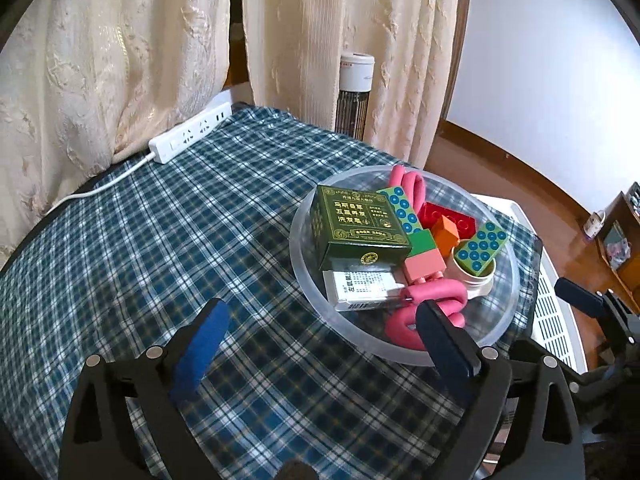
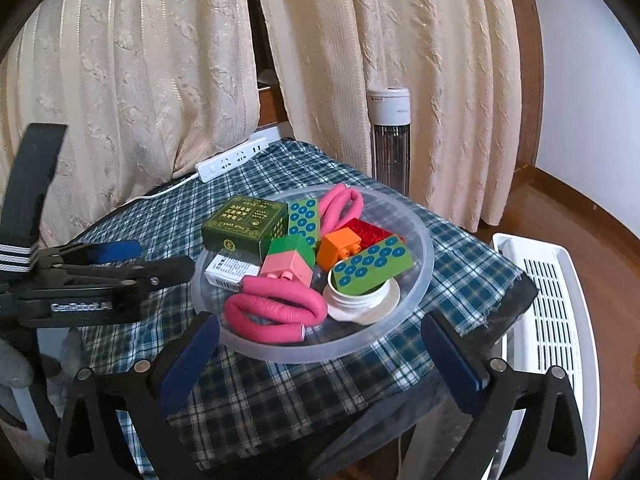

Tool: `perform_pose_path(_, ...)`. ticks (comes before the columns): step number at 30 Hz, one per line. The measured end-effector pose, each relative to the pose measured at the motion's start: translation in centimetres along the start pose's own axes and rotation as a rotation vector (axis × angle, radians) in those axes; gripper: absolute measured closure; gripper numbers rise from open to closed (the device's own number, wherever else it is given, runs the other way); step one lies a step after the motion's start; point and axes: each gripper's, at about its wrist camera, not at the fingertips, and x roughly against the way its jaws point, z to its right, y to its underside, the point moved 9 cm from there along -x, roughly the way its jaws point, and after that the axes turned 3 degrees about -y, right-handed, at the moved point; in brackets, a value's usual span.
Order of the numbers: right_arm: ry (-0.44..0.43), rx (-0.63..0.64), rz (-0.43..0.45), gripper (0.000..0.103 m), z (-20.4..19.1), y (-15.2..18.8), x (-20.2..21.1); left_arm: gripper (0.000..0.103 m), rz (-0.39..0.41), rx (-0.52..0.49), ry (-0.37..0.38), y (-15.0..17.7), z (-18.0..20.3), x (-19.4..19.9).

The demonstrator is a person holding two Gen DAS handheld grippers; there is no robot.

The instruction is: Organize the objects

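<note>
A clear plastic bowl (image 1: 508,312) (image 2: 416,280) stands on the plaid tablecloth. It holds a dark green box (image 1: 356,226) (image 2: 244,226), a white box (image 1: 364,290) (image 2: 230,270), pink foam rollers (image 1: 404,326) (image 2: 276,312), green dotted bricks (image 1: 482,246) (image 2: 374,266), a red brick (image 1: 450,214) (image 2: 372,232), an orange brick (image 1: 446,236) (image 2: 340,246), a green-and-pink block (image 1: 424,258) (image 2: 290,260) and a white lid (image 1: 474,280) (image 2: 364,300). My left gripper (image 1: 320,344) (image 2: 156,260) is open and empty, its right finger over the bowl's near rim. My right gripper (image 2: 320,352) (image 1: 576,296) is open and empty just before the bowl.
A white power strip (image 1: 190,132) (image 2: 232,158) lies at the table's far edge by cream curtains (image 1: 120,60). A tower heater (image 1: 354,92) (image 2: 390,140) stands behind. A white slatted appliance (image 1: 550,300) (image 2: 548,304) sits right of the table. Plaid cloth (image 1: 160,240) lies left of the bowl.
</note>
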Motion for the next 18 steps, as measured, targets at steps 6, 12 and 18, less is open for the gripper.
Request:
perform_pose_path(6, 0.028, -0.001, -0.003, 0.0, -0.4, 0.3, 0.8, 0.007, 0.041, -0.026, -0.008, 0.1, 0.1, 1.6)
perform_pose_path(12, 0.079, 0.019, -0.021, 0.0, -1.1, 0.8, 1.1, 0.007, 0.07, -0.056, -0.037, 0.6, -0.1, 2.6)
perform_pose_path(18, 0.118, 0.025, -0.044, 0.0, -1.4, 1.8, 1.1, 0.007, 0.083, -0.067, -0.06, 1.3, -0.6, 3.2)
